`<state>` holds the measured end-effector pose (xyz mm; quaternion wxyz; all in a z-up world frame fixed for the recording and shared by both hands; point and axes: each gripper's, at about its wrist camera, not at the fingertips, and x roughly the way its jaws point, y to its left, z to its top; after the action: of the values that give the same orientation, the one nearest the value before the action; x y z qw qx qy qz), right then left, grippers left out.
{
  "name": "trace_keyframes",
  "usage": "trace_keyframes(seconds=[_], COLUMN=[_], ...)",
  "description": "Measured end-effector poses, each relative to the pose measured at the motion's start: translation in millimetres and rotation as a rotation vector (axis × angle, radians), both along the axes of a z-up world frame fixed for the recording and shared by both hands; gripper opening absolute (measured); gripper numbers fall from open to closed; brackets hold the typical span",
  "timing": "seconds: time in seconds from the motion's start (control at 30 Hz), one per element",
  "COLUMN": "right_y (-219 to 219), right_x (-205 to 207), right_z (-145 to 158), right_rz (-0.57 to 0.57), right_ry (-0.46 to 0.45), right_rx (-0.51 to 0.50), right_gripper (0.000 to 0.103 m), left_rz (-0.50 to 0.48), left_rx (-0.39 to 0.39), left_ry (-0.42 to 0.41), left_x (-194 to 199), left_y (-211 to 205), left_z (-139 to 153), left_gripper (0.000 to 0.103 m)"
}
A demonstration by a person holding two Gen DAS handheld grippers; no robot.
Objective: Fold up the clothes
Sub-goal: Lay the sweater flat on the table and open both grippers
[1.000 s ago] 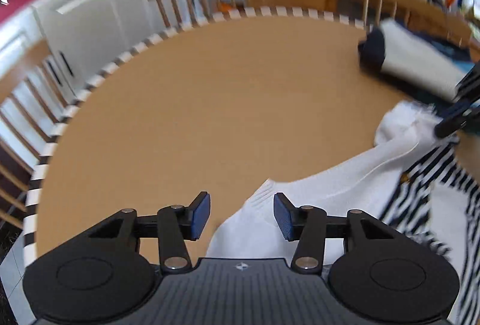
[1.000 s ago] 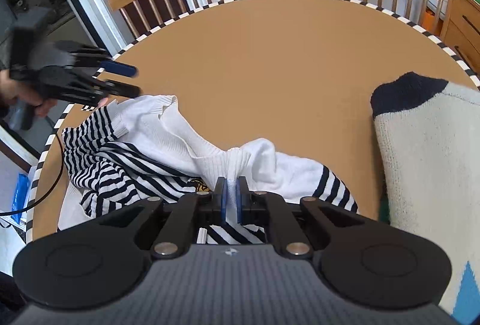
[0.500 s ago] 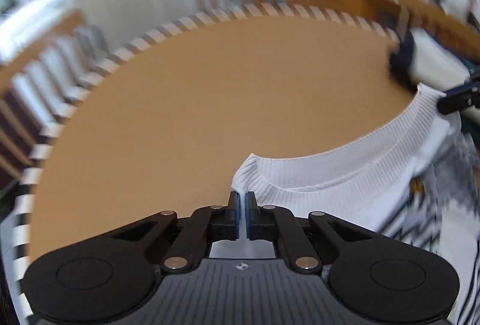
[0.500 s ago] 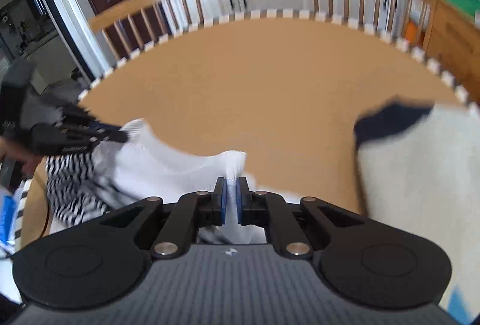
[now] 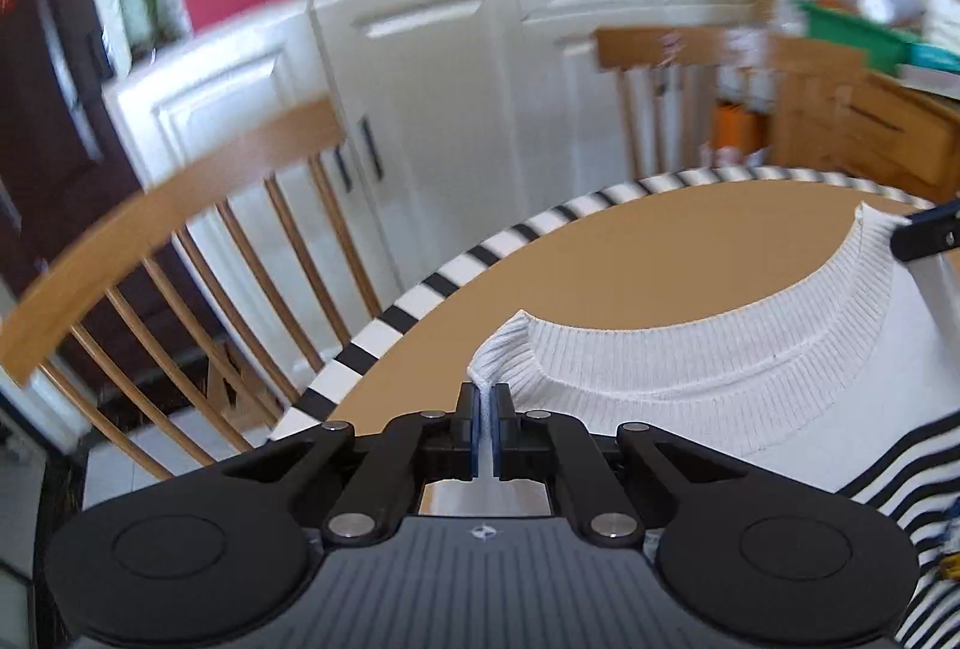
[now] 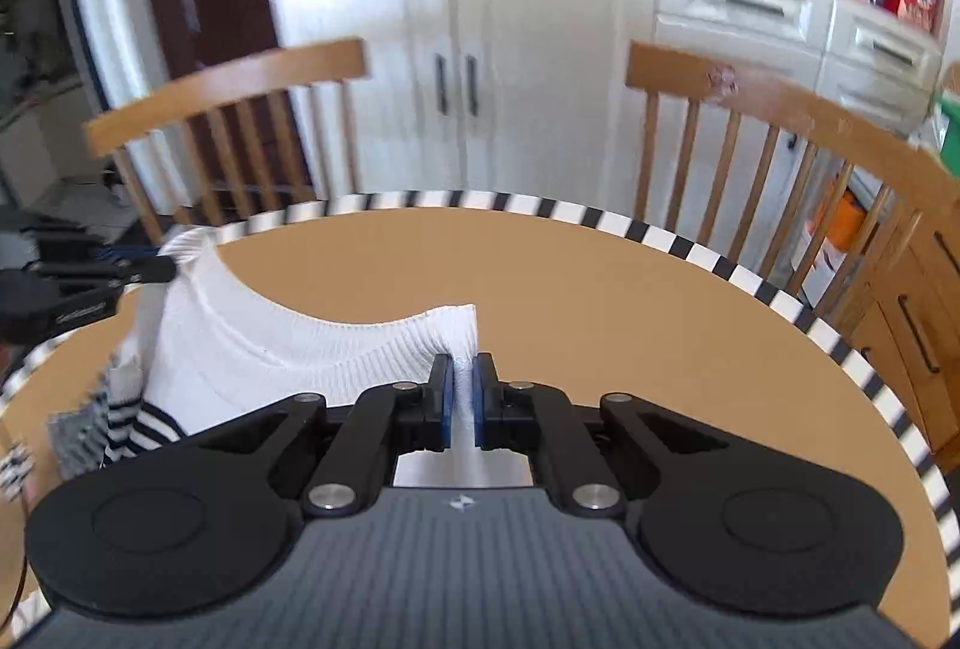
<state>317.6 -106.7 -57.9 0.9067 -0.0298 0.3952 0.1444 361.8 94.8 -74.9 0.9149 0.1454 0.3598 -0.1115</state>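
With both grippers pinching the ribbed white band of the sweater (image 5: 708, 367), one at each end, the garment hangs between them over the round table (image 5: 648, 253), above the near edge as far as I can tell. Left gripper (image 5: 486, 421) is clamped on a bunched corner of the rib; right gripper (image 6: 461, 397) is clamped on the other end, and the band sags in a curve between them. To do this step well, I'd say: pull the hands apart until the rib goes straight, keep both at equal height so the body hangs square, then lower it flat onto bare tabletop before folding. Risk: each pinch holds only a thin bite of knit, so a jerk could slip it. Striped black-and-white fabric shows below the white rib; can't tell if it's the same garment. Count: two grippers, one white-ribbed sweater, one table, two wooden chairs (image 6: 774, 109) behind it.
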Motion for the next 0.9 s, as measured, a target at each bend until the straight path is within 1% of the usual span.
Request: trace_keyframes(seconds=[0.1, 0.2, 0.33, 0.4, 0.43, 0.47, 0.5, 0.53, 0.57, 0.6, 0.63, 0.67, 0.7, 0.73, 0.77, 0.8, 0.83, 0.9], right_y=[13, 27, 32, 30, 29, 25, 21, 13, 3, -7, -18, -29, -34, -36, -39, -41, -41, -36], right_x=[39, 57, 68, 68, 67, 66, 64, 57, 49, 41, 28, 10, -15, -42, -68, -95, -120, -165], right_z=[-28, -45, -63, -71, -75, -75, -73, -67, -58, -49, -37, -24, -16, -11, -6, -1, -2, -11], right_rz=[-0.023, -0.022, -0.059, -0.088, -0.103, -0.131, -0.163, -0.188, -0.211, -0.234, -0.229, -0.189, -0.136, -0.083, -0.029, 0.024, 0.058, 0.084], right_ry=[0.031, 0.007, 0.029, 0.043, 0.050, 0.046, 0.038, 0.020, -0.002, -0.024, -0.048, -0.068, -0.070, -0.067, -0.063, -0.060, -0.051, -0.022], right_rx=[-0.064, -0.132, -0.133, -0.129, -0.127, -0.119, -0.108, -0.078, -0.041, -0.003, 0.051, 0.117, 0.143, 0.154, 0.165, 0.176, 0.165, 0.149], right_gripper=[0.007, 0.007, 0.007, 0.011, 0.017, 0.034, 0.056, 0.057, 0.054, 0.053, 0.051, 0.048, 0.048, 0.048, 0.046, 0.048, 0.048, 0.046], left_rz=[0.029, 0.047, 0.072, 0.076, 0.080, 0.086, 0.092, 0.102, 0.120, 0.140, 0.156, 0.167, 0.160, 0.128, 0.090, 0.052, 0.024, -0.006], left_rx=[0.033, 0.062, 0.077, 0.098, 0.116, 0.138, 0.160, 0.177, 0.178, 0.169, 0.137, 0.080, 0.002, -0.089, -0.167, -0.244, -0.281, -0.261], left_ry=[0.020, 0.009, 0.027, 0.003, -0.004, -0.005, -0.005, -0.002, -0.006, -0.021, -0.037, -0.056, -0.054, -0.011, 0.049, 0.110, 0.152, 0.196], left_x=[31, 46, 67, 67, 68, 67, 66, 65, 60, 52, 39, 20, 1, -21, -43, -65, -86, -127], left_y=[-10, -18, -24, -28, -30, -32, -34, -34, -29, -21, -10, 4, 20, 35, 47, 59, 67, 70], left_z=[-19, -32, -55, -60, -61, -60, -59, -56, -48, -37, -24, -9, 3, 10, 13, 15, 14, 5], left_gripper=[0.004, 0.004, 0.005, 0.005, 0.005, 0.010, 0.016, 0.034, 0.051, 0.054, 0.053, 0.054, 0.054, 0.054, 0.052, 0.051, 0.051, 0.051])
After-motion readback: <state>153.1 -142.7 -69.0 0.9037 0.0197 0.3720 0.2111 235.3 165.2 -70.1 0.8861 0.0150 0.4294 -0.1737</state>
